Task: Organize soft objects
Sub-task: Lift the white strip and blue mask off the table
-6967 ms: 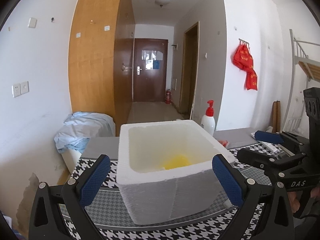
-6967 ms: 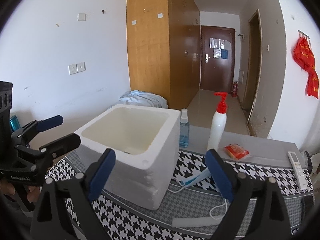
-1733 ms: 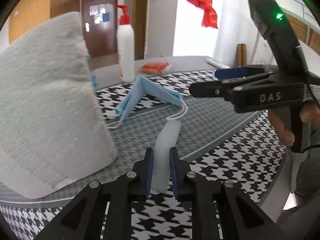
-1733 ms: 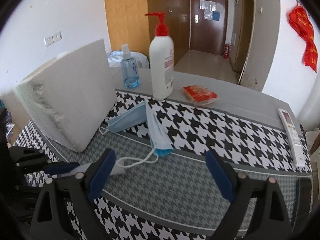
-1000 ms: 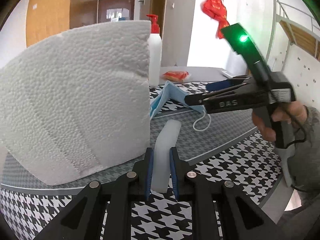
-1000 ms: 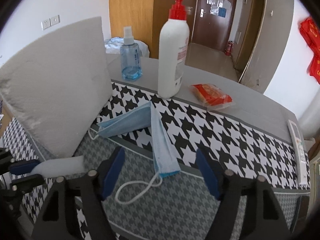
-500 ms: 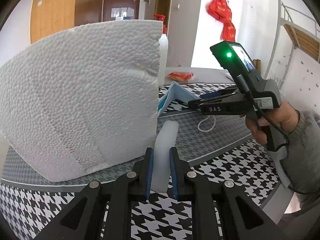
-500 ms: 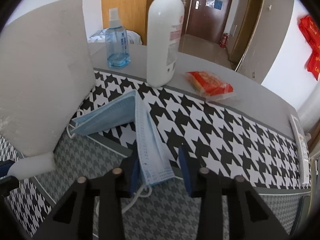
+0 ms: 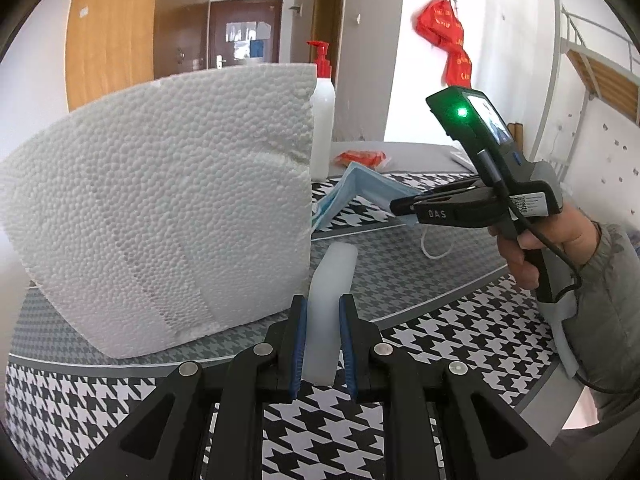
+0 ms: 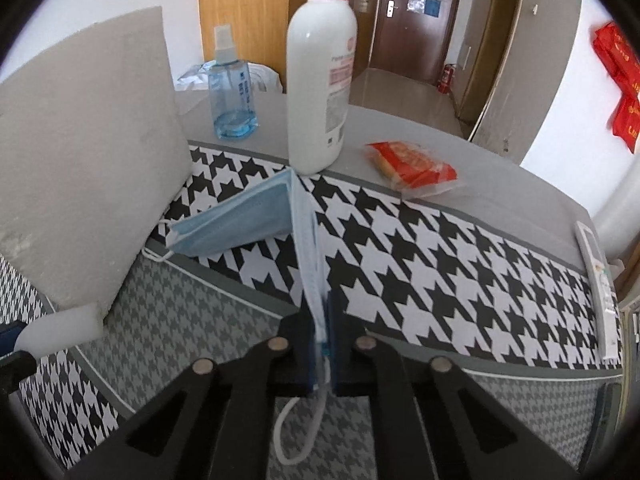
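White walls, wooden wardrobe, dark door down the hallway.

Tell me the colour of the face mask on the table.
Light blue, with white ear loops: the face mask shows best in the right wrist view.

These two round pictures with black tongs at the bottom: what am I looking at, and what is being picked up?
No robot here: a person holds a hand-held gripper in each hand, and each carries a wide-angle camera looking along its two fingers. One picture comes from the left hand-held gripper, shut on a white foam strip beside a big foam box. The other comes from the right hand-held gripper, shut on a blue face mask. On the checked tablecloth also stand a white pump bottle and a blue spray bottle, with a red packet nearby.
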